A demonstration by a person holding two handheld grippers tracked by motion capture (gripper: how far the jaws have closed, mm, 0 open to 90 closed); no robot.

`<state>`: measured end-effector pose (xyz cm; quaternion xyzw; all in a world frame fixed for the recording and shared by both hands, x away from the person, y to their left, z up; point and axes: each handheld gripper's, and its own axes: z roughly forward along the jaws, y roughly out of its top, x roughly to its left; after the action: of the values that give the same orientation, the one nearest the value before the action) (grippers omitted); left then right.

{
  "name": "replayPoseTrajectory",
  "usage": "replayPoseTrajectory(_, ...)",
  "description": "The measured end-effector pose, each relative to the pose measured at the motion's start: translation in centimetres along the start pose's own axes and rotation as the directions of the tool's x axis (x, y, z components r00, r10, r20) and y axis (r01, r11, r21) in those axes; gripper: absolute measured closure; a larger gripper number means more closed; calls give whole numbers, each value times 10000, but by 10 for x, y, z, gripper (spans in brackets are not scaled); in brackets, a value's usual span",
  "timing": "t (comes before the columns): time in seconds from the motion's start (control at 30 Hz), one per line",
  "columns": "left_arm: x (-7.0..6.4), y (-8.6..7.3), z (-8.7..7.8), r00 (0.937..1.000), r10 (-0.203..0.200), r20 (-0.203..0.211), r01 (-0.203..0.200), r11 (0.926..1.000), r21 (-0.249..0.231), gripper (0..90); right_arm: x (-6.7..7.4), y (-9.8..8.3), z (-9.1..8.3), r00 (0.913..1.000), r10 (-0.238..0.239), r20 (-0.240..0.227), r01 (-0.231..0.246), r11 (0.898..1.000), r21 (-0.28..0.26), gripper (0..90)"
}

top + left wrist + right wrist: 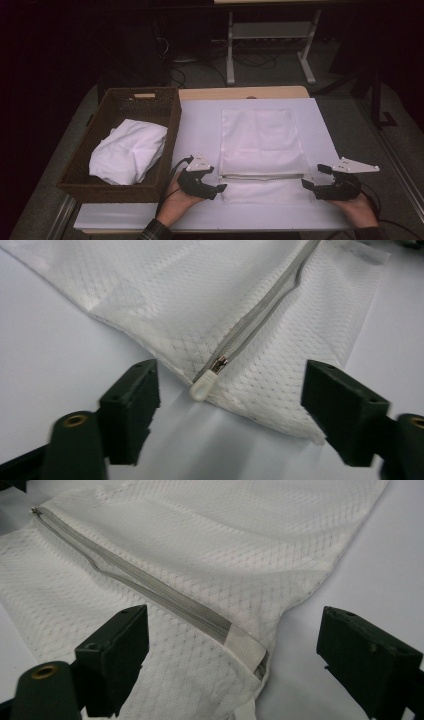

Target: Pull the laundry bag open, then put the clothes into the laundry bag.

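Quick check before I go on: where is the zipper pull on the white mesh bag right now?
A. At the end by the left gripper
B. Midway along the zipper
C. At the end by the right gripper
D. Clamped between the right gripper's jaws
A: in the left gripper view the zipper pull lies at the mesh bag corner just ahead of the open left gripper, touching neither jaw.

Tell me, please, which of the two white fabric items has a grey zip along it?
The flat white mesh bag spread on the white table between the grippers; its grey zip runs along the near edge. The crumpled white cloth in the brown wicker basket shows none.
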<state>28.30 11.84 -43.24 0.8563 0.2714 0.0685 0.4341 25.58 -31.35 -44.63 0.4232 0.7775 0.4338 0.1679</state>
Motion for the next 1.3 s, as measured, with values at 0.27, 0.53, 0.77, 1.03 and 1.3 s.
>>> replayPoseTrajectory(0.27, -3, -6, -9, 9999, 78, -107, -84, 9984, -559, 130, 12, -7, -5, 9998, -61, 198, 64, 9999, -136, 125)
replayPoseTrajectory(0.53, -3, -6, -18, 9997, 159, -169, -171, 9972, -724, 131, 16, -11, -8, 9995, -247, 194, 249, 9996, -134, 126)
replayPoseTrajectory(0.77, -3, -1, -21, 9996, 186, -189, -197, 9981, -584, 131, 16, -11, -8, 9994, -291, 208, 294, 9994, -155, 126)
replayPoseTrajectory(1.03, 0, 14, -27, 9998, 83, -201, -88, 9997, -227, 131, 15, -10, -9, 9993, -303, 236, 308, 9993, -207, 125)
replayPoseTrajectory(1.3, 2, 26, -25, 9988, 186, -442, -167, 9990, 411, 131, 14, -11, -8, 9995, -260, 174, 264, 9994, -210, 128)
